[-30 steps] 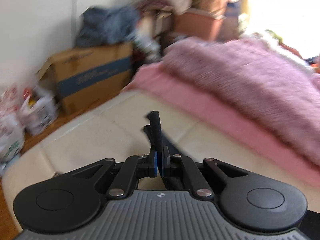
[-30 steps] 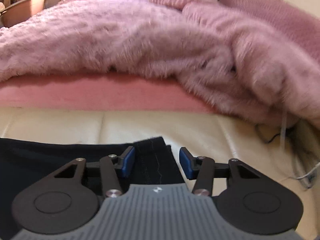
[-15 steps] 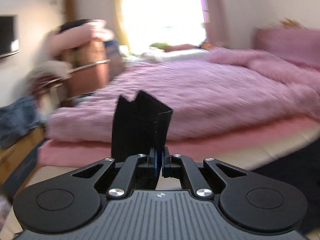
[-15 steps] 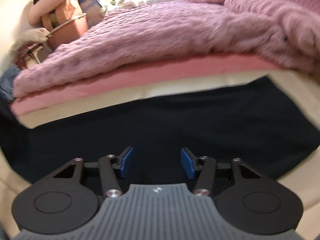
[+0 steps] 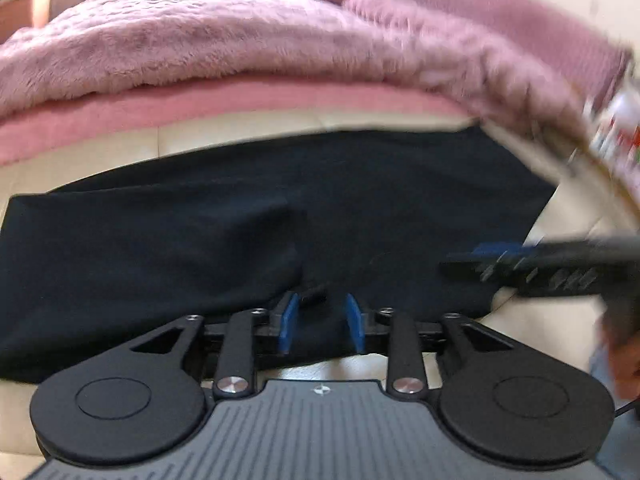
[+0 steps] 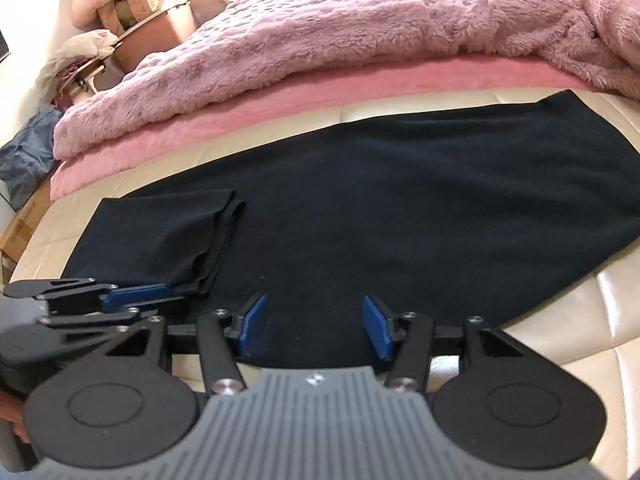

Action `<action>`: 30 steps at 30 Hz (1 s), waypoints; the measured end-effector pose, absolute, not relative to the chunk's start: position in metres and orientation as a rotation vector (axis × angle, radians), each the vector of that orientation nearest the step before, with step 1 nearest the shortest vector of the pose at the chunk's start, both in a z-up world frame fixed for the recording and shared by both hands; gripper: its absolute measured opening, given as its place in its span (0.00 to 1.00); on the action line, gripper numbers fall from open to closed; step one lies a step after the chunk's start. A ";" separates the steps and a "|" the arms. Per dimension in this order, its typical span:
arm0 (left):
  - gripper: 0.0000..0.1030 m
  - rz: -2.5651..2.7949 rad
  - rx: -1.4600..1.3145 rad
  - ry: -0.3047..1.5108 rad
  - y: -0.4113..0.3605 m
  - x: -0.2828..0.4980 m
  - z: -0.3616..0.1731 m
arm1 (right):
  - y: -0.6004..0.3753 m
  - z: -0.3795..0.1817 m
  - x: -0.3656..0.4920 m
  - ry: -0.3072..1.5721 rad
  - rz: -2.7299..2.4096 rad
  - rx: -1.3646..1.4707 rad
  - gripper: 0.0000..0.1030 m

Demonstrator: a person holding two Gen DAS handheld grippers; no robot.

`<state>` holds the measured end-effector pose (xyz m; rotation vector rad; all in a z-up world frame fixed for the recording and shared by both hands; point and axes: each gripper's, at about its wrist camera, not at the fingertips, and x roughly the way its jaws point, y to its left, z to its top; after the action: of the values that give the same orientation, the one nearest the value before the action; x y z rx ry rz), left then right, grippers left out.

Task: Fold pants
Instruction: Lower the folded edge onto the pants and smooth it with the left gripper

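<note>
Pants (image 6: 400, 208), dark navy and matte, of a soft knit-looking cloth, lie flat on the cream quilted surface (image 6: 560, 320) at the near edge of the bed. Their long axis runs side to side across both wrist views, parallel to the edge of the pink sheet (image 6: 280, 100) behind them. One end is doubled back over the rest, and its hemmed opening (image 6: 224, 232) sits as a loose tube with a rounded fold. Above the sheet a fluffy mauve blanket (image 6: 360, 28) is heaped in rumpled ridges.

Left gripper (image 5: 322, 320) has just been opening; its blue pads (image 5: 289, 322) stand apart over the near edge of the cloth, with a small dark hem corner between them but not pinched. In the right wrist view it comes in from the left, its tips at the folded-back end. Right gripper (image 6: 314, 326) has been widening too and is spread over the fabric's near edge, pressing on nothing. Seen from the left wrist, it is blurred
</note>
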<state>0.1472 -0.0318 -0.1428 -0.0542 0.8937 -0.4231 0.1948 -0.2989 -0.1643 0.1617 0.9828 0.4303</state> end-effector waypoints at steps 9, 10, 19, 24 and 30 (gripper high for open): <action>0.46 -0.349 -0.016 0.898 -0.033 0.174 -0.153 | -0.267 -0.161 0.202 0.945 0.497 0.115 0.26; 0.46 -0.354 -0.002 0.901 -0.039 0.174 -0.155 | -0.264 -0.161 0.203 0.947 0.501 0.111 0.25; 0.08 -0.329 -0.067 0.933 -0.033 0.185 -0.168 | -0.248 -0.168 0.208 0.940 0.565 0.058 0.26; 0.05 -0.337 -0.255 0.933 -0.001 0.190 -0.163 | -0.240 -0.164 0.210 0.893 0.638 0.063 0.27; 0.04 -0.385 -0.306 0.906 0.013 0.186 -0.141 | -0.209 -0.170 0.222 0.895 0.717 -0.002 0.01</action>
<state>0.1863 0.0130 -0.1410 -0.3062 0.9064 -0.3853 0.2217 -0.2094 -0.1695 -0.0016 0.8954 0.7171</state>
